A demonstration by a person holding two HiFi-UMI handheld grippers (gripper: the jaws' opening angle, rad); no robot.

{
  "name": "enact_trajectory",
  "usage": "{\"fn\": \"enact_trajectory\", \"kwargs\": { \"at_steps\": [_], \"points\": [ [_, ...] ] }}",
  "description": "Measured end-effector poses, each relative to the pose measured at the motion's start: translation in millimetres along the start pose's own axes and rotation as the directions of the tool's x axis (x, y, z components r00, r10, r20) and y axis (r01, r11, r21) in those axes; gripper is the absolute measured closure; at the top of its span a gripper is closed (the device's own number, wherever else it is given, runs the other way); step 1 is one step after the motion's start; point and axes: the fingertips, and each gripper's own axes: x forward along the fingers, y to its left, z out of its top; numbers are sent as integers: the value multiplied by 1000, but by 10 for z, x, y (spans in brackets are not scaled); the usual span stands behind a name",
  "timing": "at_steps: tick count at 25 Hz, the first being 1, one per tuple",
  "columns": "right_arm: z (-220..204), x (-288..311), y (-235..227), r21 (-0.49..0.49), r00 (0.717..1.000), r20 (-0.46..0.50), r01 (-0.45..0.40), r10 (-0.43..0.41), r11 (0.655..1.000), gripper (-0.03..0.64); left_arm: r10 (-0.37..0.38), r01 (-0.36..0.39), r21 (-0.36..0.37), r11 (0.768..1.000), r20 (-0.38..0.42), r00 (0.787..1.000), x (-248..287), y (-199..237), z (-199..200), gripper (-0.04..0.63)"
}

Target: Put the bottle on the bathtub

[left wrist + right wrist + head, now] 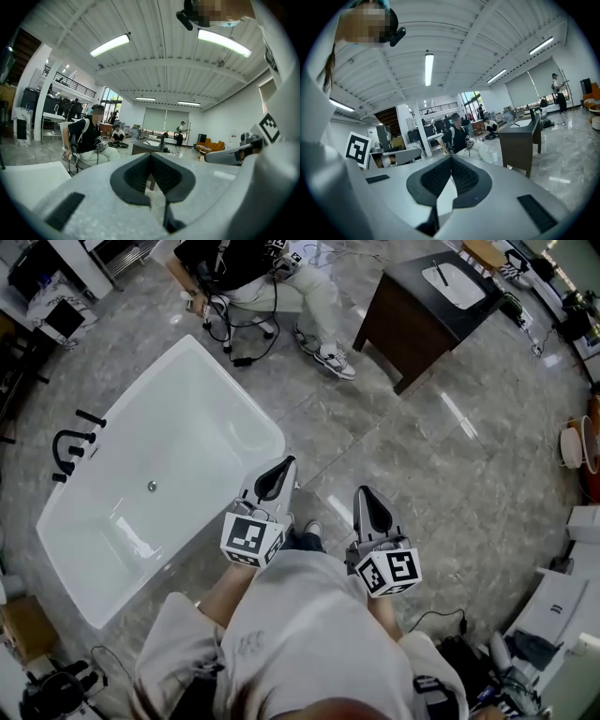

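No bottle shows in any view. The white bathtub (248, 395) lies on the grey marble floor at the left of the head view, and its rim also shows low on the left in the left gripper view (28, 176). My left gripper (275, 474) hangs just off the tub's near right corner, shut, with nothing between its pads (151, 157). My right gripper (372, 502) is held beside it over the bare floor. Its fingertips meet (451, 159) and hold nothing. Both grippers point roughly level into the room.
A black faucet (70, 446) stands at the tub's left side. A dark vanity with a white sink (422, 306) stands at the far right. A seated person (253, 277) with cables is beyond the tub. Boxes and gear line the room's edges.
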Motion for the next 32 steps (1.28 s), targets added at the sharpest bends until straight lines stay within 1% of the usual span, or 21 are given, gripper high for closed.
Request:
{"fn": "enact_trajectory", "kwargs": {
  "at_steps": [5,9,17,23,32],
  "points": [
    [118,-20,175,-14,1000,17,-20,20,1000,607,1,-1,37,999,4,1000,-220,-44,142,583],
    [212,-19,188,-41,999,31,-33,34,999,607,25,-26,69,997,7,1000,-313,-43,195,583],
    [210,-47,233,-53,999,24,-46,47,998,607,54,-53,68,996,-4,999,-447,12,202,581],
    [172,-71,166,-52,999,21,-24,25,998,607,74,-73,42,996,-29,997,-550,74,71,581],
    [93,-101,147,-43,1000,12,-19,19,999,607,61,-60,36,998,-39,997,-508,39,13,581]
  ]
}}
